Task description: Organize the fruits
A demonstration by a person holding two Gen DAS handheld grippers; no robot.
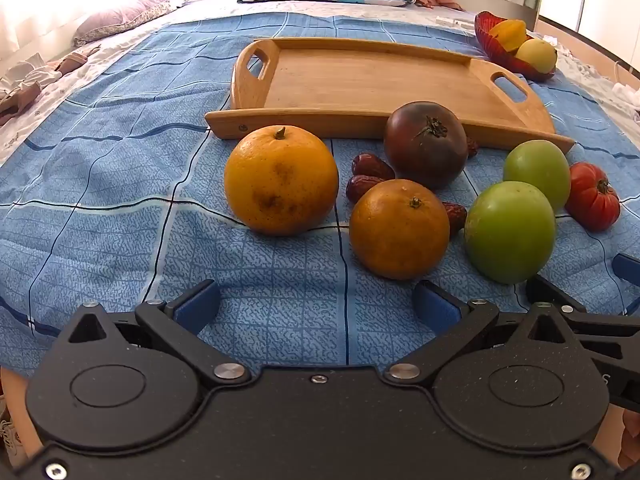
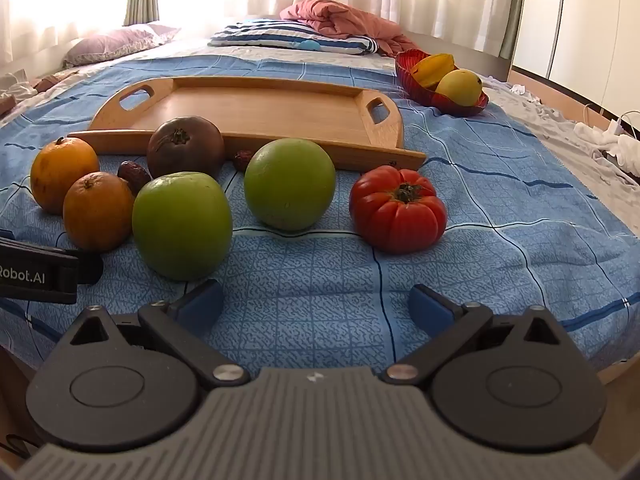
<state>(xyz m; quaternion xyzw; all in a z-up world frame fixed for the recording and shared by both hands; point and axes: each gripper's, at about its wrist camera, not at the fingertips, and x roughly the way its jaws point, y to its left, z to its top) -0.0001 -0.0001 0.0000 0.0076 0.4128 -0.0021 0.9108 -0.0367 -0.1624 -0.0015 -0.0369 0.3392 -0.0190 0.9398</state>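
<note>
On a blue checked bedspread lie two oranges [image 1: 281, 179] [image 1: 399, 229], a dark purple tomato [image 1: 425, 144], two green fruits [image 1: 509, 232] [image 1: 537, 173], a ribbed red tomato [image 1: 593, 195] and several dried dates [image 1: 371, 166]. Behind them sits a wooden tray [image 1: 360, 80] with nothing on it. My left gripper [image 1: 316, 306] is open, short of the oranges. In the right wrist view my right gripper [image 2: 316, 306] is open too, short of the nearer green fruit [image 2: 182, 226], the farther green fruit [image 2: 289, 183] and the red tomato [image 2: 398, 209].
A red bowl [image 2: 424, 92] with yellow fruit stands behind the tray's right end. Pillows [image 2: 292, 38] and a pink blanket [image 2: 344, 20] lie at the far end of the bed. The left gripper's side [image 2: 38, 276] shows at the left edge of the right wrist view.
</note>
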